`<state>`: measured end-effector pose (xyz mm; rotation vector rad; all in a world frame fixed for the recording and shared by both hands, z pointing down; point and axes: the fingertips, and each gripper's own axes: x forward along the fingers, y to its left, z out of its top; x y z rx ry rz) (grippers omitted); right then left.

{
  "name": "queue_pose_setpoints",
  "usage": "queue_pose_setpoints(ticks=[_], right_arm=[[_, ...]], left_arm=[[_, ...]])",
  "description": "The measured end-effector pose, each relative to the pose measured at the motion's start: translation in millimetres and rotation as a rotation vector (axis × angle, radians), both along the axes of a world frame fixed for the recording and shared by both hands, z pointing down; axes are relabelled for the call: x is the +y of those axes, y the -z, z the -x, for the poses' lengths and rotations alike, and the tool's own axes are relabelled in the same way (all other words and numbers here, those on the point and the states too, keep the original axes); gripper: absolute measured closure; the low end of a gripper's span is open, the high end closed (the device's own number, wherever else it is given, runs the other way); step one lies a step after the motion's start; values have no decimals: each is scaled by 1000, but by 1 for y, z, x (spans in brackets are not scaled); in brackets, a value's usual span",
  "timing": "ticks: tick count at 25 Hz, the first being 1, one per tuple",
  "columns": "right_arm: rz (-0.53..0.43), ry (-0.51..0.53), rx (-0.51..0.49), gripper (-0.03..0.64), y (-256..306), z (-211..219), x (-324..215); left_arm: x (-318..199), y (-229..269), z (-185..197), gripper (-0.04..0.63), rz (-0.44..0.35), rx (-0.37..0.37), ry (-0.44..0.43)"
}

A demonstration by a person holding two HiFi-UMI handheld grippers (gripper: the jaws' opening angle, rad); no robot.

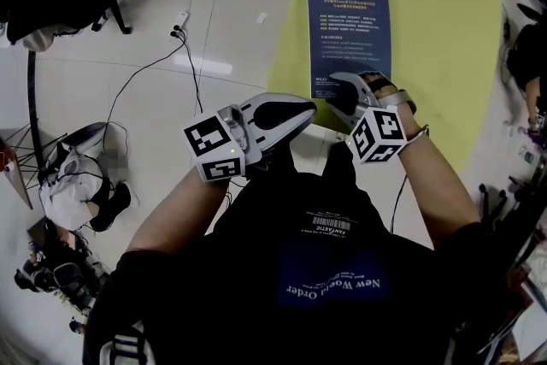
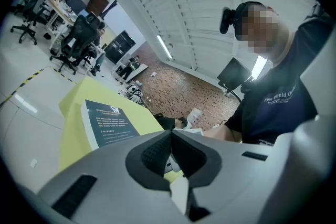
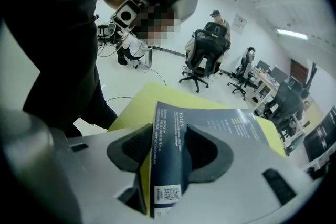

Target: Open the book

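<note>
1. Closed dark-blue rectangular book is laid flat on yellow tabletop, far centre.
2. Its near spine end is pinched by R gripper; L gripper is closed, empty.
3. Risk: full thickness seems clamped; bk could be lifted unopened.

The book has a smooth, faintly glossy paper cover, the table a matt yellow top, the floor a shine, and the left gripper and right gripper are smooth grey plastic with dark ribbed pads.
</note>
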<state>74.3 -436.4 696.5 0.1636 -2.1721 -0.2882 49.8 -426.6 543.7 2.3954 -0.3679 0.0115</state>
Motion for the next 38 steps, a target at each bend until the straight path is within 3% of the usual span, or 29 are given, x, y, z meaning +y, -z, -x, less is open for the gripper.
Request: queue_pose_setpoints(ticks=[10, 17, 22, 29, 34, 38], right_arm=[[-4, -56, -61, 539, 10, -1, 7], [43, -213, -194, 566, 36, -8, 2], [147, -450, -452, 578, 75, -27, -11], [388, -953, -950, 580, 104, -96, -22], [571, -1149, -1284, 580, 107, -144, -24], [614, -1271, -1469, 579, 105, -191, -22]], left_arm=[[11, 1, -10, 589, 25, 28, -20], [12, 6, -9, 589, 16, 31, -19], [16, 10, -6, 589, 13, 33, -24], [20, 13, -3, 589, 23, 32, -39], [20, 14, -7, 589, 26, 23, -48], [21, 19, -14, 589, 15, 27, -60]])
